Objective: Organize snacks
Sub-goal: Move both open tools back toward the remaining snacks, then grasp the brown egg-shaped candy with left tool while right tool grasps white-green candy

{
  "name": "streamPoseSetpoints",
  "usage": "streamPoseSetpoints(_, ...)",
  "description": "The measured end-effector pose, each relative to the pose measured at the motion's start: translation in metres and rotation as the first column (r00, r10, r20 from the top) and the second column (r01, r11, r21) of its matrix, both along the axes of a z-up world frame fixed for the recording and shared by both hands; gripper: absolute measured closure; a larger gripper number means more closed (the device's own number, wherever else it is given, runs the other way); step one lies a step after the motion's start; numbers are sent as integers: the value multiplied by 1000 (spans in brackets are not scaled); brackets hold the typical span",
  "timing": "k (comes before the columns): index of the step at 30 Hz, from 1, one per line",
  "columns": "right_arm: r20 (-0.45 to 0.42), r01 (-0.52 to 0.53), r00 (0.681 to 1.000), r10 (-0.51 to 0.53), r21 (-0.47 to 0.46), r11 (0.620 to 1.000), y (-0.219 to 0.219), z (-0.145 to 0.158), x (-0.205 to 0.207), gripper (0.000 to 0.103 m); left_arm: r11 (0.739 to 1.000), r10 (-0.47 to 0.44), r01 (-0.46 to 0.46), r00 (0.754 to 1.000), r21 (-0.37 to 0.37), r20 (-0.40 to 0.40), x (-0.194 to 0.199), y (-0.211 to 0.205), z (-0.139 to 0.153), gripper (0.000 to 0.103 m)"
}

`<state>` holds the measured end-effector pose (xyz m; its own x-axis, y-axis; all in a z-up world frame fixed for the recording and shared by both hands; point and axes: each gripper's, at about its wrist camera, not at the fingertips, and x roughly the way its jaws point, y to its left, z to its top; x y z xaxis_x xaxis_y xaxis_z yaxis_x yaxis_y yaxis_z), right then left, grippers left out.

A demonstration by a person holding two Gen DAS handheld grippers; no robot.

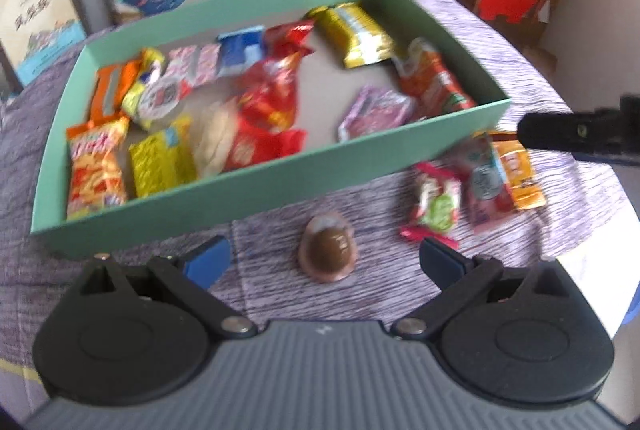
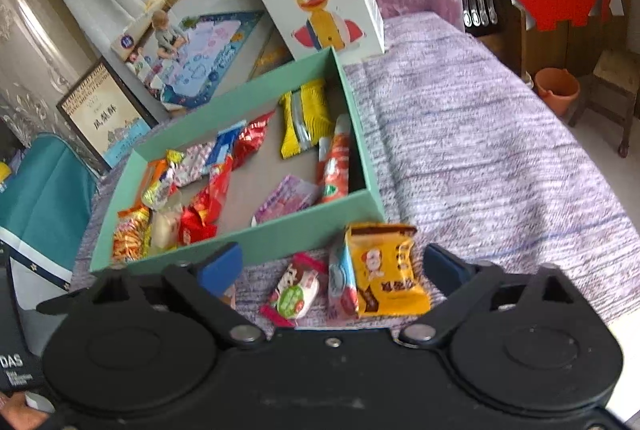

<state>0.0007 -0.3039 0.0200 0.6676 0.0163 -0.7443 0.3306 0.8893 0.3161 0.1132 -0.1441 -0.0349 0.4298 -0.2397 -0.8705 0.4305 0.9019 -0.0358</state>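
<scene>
Between the jaws of my left gripper [image 1: 324, 262], low in the centre of the left wrist frame, sits a brown chocolate egg [image 1: 328, 252] on the purple striped cloth [image 1: 260, 294]. The jaws are wide apart and touch nothing; the egg lies near the middle of the gap. To the right of it in that frame are a red and green candy [image 1: 434, 208], a pink pack [image 1: 486, 184] and an orange pack [image 1: 518, 170], close together. Above all of these the green box [image 1: 256, 186] fills the middle of the frame, with many snacks already inside, mostly on its left side.

My right gripper [image 2: 332, 266] also has its jaws apart and empty. In its own frame, the candy [image 2: 298, 292], the pink pack [image 2: 340, 282] and the orange pack [image 2: 386, 270] lie between them, just in front of the box wall [image 2: 280, 234].

I judge that four snacks remain outside the box. The egg looks smooth and rounded, so it may slip or roll out if the jaws close off centre. On the right, three packs lie so close that closing may catch two at once, or push one under the box wall. The left view is blurred, so my aim is less sure.
</scene>
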Motion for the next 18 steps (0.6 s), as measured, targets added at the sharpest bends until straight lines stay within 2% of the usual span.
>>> streamPoseSetpoints(7,-6,-4,1000,4,18,1000,14,-8,1,39,1000,27,-27,1000,-1,-6,6,13,-13,1)
streamPoseSetpoints(12,-14,-37,999,38,58,998,25,-11,8,49,1000,-1,1,1000,-13,-8,9,7,-19,12)
streamPoseSetpoints(15,-55,-56,997,59,57,997,34,-21,19,52,999,-24,23,999,-22,-21,10,2,-25,24)
streamPoseSetpoints(17,-84,-57,995,61,49,997,37,-29,27,52,999,-38,38,999,-16,-18,8,1,-29,41)
streamPoseSetpoints(18,-96,-55,994,59,47,997,39,-32,31,52,999,-44,44,999,-1,13,5,1,-29,49)
